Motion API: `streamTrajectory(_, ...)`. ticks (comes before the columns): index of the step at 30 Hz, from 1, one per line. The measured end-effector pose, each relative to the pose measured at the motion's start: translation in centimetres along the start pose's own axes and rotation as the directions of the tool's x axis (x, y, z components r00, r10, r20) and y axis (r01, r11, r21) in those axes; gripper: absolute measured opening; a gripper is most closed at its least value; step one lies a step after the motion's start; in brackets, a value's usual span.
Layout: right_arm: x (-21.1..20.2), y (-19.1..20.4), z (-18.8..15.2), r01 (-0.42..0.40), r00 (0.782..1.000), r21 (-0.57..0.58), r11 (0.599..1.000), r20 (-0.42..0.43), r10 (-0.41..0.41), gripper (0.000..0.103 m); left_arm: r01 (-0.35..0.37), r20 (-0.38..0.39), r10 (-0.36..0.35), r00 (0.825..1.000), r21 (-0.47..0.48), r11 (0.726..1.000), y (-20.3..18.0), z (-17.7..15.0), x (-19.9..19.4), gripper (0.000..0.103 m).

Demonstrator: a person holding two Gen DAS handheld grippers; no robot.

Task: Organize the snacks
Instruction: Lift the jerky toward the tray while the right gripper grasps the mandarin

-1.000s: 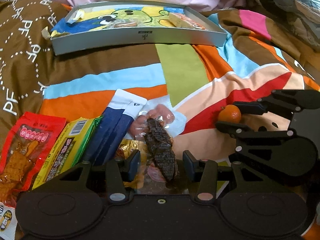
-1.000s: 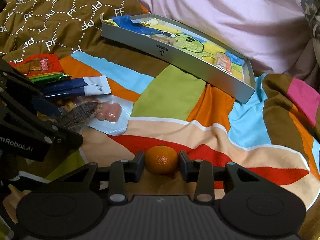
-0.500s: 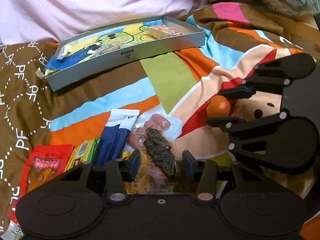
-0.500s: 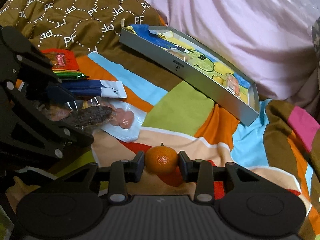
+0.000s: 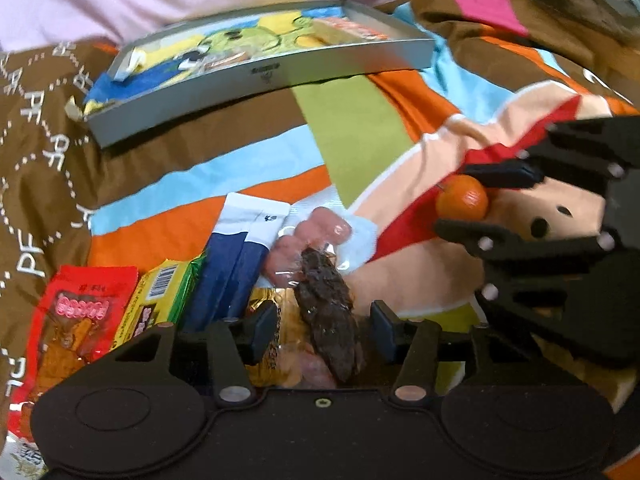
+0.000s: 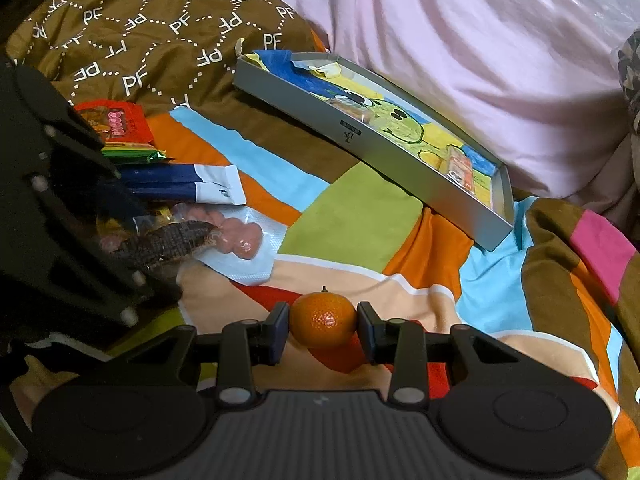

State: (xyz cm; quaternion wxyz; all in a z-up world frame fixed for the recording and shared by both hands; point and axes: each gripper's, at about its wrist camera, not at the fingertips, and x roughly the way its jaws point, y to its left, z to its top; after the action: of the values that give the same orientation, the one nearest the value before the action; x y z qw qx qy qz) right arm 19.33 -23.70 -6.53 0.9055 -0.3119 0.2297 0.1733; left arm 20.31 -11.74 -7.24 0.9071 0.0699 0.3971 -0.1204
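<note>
A dark brown snack in clear wrap (image 5: 328, 320) lies between the jaws of my left gripper (image 5: 322, 330). The jaws are opening, and a gap shows on both sides of the snack. It rests on a heap of packets: pink sausages (image 5: 320, 232), blue-and-white sachets (image 5: 240, 256), a gold wrapper (image 5: 272, 320). My right gripper (image 6: 322, 322) is shut on a small mandarin orange (image 6: 323, 320), just above the striped blanket; it shows at the right of the left wrist view too, right gripper (image 5: 464, 204). A grey tray (image 6: 360, 136) lined with a cartoon picture lies beyond, holding an orange-wrapped snack (image 6: 460, 164).
A red packet (image 5: 80, 312) and a yellow-green packet (image 5: 160, 296) lie left of the heap. The tray (image 5: 260, 76) leans against a pink pillow (image 6: 480, 40). A brown lettered cover (image 6: 140, 20) rises at the left. Striped blanket (image 6: 360, 216) spreads between heap and tray.
The left jaws have spread a little around the dark snack. Both views have rolled slightly. The orange stays clamped in the right gripper.
</note>
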Motion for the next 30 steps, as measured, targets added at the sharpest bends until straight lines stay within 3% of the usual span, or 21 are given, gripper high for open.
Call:
streamTrajectory(3,0.0,-0.1,0.0,0.003,1.000,0.006,1.000,-0.001,-0.003,0.040,0.004,-0.004,-0.004,1.000,0.001,1.000,-0.1,0.3,0.2,0.048)
streamTrajectory(11,-0.3,-0.1,0.2,0.011,1.000,0.008,1.000,0.019,-0.011,0.040,0.006,0.009,-0.006,1.000,0.020,1.000,-0.4,0.0,-0.9,0.046)
streamTrajectory(20,-1.6,-1.5,0.6,0.118,0.988,0.071,0.990,0.092,-0.124,0.041,0.023,0.118,-0.025,0.993,0.016,1.000,-1.0,0.8,-3.0,0.046)
streamTrajectory(30,-1.3,-4.6,1.0,0.208,0.957,0.237,0.949,0.153,-0.248,0.041,0.012,0.266,-0.006,0.964,-0.020,1.000,-1.1,5.1,-4.0,0.046)
